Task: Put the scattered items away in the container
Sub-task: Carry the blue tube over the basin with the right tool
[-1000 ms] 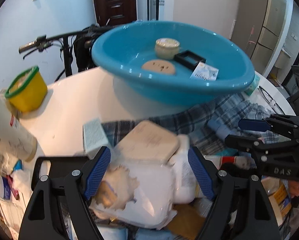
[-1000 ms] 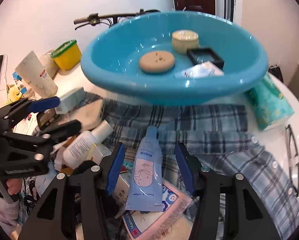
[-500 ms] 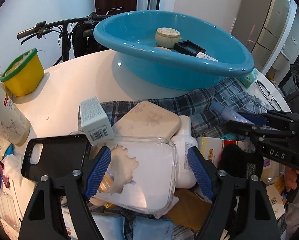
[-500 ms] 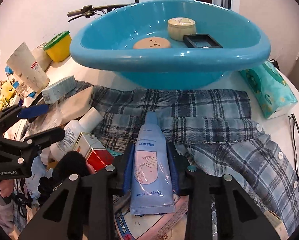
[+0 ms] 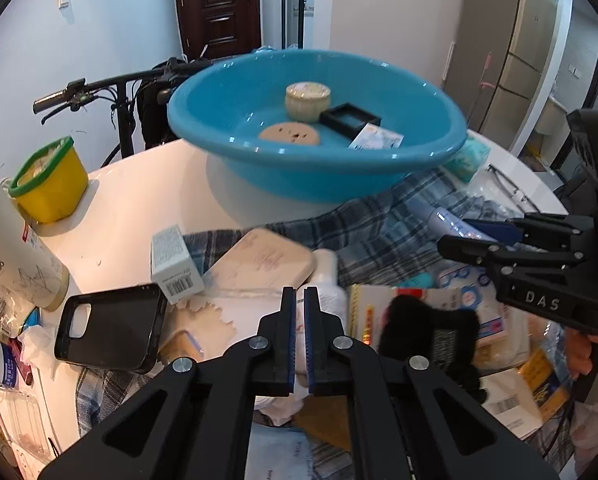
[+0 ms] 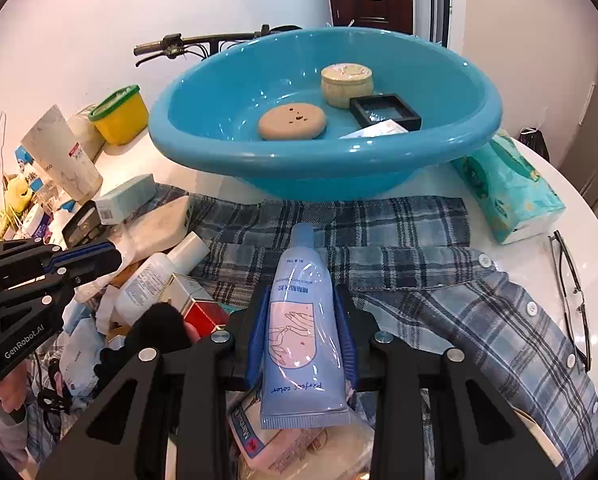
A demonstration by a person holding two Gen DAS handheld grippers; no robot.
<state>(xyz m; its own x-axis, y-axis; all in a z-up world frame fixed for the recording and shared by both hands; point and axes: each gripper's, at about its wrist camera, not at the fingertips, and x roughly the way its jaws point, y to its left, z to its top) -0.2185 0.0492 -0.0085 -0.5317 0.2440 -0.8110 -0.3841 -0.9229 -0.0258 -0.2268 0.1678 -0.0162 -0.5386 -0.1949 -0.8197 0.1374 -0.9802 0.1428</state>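
My right gripper (image 6: 301, 340) clamps the pale blue squeeze tube (image 6: 304, 332); my left gripper (image 5: 300, 320) has just snapped closed.

I see the tube pinched between the blue pads, cap pointing toward the round turquoise plastic basin (image 6: 439, 160) on the white table (image 5: 139, 196), above the blue plaid shirt (image 6: 439, 280). My left jaws have been closing and now stand nearly together over the clear plastic wrapping (image 5: 235, 312); I cannot tell whether they nip it. In the basin lie a tan round disc (image 6: 291, 121), a cream lidded jar (image 6: 346, 84), a black square tray (image 6: 385, 111) and a small white packet (image 6: 375, 129).
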